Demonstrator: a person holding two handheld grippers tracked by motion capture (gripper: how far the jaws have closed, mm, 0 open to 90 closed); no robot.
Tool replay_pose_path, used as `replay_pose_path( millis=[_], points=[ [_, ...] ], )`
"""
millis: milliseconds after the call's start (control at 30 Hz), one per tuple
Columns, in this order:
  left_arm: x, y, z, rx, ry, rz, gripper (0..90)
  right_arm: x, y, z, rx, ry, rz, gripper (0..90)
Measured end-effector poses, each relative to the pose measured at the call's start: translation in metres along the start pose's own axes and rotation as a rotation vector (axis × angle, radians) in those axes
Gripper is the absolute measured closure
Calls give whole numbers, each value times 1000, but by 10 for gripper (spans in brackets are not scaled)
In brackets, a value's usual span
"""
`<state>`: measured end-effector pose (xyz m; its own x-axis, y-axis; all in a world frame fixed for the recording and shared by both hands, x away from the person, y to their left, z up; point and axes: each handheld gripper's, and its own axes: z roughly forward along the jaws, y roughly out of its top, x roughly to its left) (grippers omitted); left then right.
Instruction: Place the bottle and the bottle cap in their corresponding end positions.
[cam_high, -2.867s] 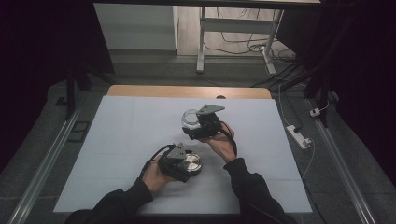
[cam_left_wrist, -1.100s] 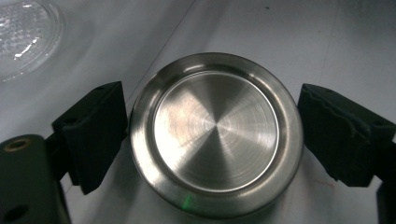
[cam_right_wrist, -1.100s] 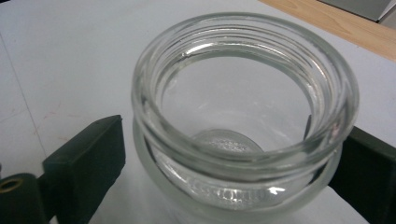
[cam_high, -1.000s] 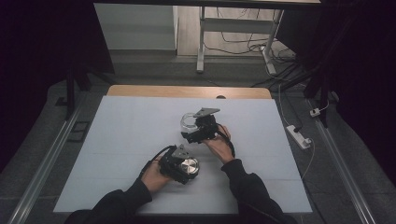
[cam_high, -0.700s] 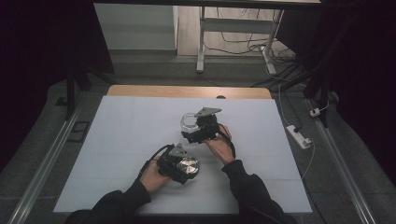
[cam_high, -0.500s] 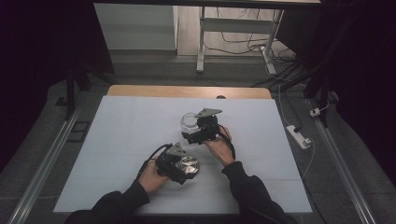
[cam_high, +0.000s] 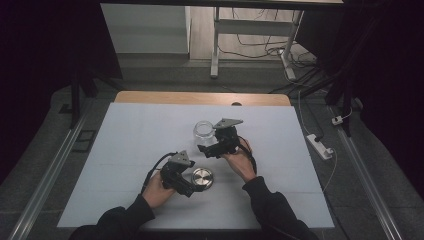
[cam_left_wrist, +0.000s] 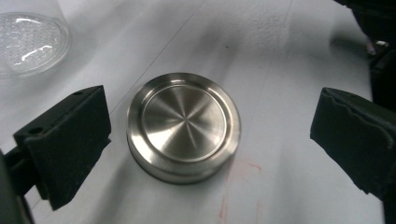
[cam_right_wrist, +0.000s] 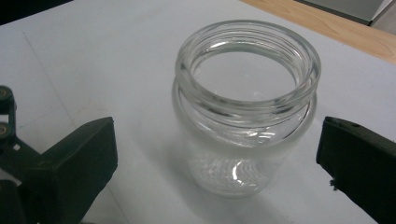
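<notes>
A round steel lid (cam_high: 202, 178) lies flat on the white table top, seen close up (cam_left_wrist: 183, 126) in the left gripper view. My left gripper (cam_high: 191, 183) (cam_left_wrist: 210, 140) hovers just left of it. Its jaws have just been opening and stand wide on both sides of the lid, not touching it. A clear glass jar (cam_high: 203, 132) (cam_right_wrist: 243, 107) stands upright with no lid, farther back. My right gripper (cam_high: 212, 141) (cam_right_wrist: 215, 168) sits to its right. Its jaws have just been opening too, and the jar stands between them untouched.
The white table cover (cam_high: 125, 150) ends at a wooden strip (cam_high: 200, 97) along the far edge. A power strip (cam_high: 320, 145) lies on the floor to the right. The jar's base (cam_left_wrist: 28, 42) shows at the top left of the left gripper view.
The left gripper's jaws have spread off the lid, and that hand has drawn back a little to the left and upward. The lid stays on the table. The right hand has kept still.
</notes>
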<state>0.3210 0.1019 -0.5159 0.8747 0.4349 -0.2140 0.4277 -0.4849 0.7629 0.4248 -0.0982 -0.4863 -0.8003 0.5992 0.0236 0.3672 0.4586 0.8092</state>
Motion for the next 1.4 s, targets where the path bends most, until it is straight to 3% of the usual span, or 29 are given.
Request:
replay_pose_path(
  millis=[200,467,767,933,1400],
  points=[
    [0,-4,-16,-17,-20,-8,0,4,1,-11,-4,7,-22,0],
    [-1,-7,-33,-56,-15,-16,0,12,3,-26,-13,21,-53,0],
    [-4,-17,-54,-107,11,-19,0,21,1,-42,-46,62,-44,0],
    [-5,-22,-62,-106,19,-27,0,28,0,-51,-71,80,-44,0],
    [-9,-36,-79,-91,60,-52,0,36,-15,-67,-66,86,-58,0]
  ],
)
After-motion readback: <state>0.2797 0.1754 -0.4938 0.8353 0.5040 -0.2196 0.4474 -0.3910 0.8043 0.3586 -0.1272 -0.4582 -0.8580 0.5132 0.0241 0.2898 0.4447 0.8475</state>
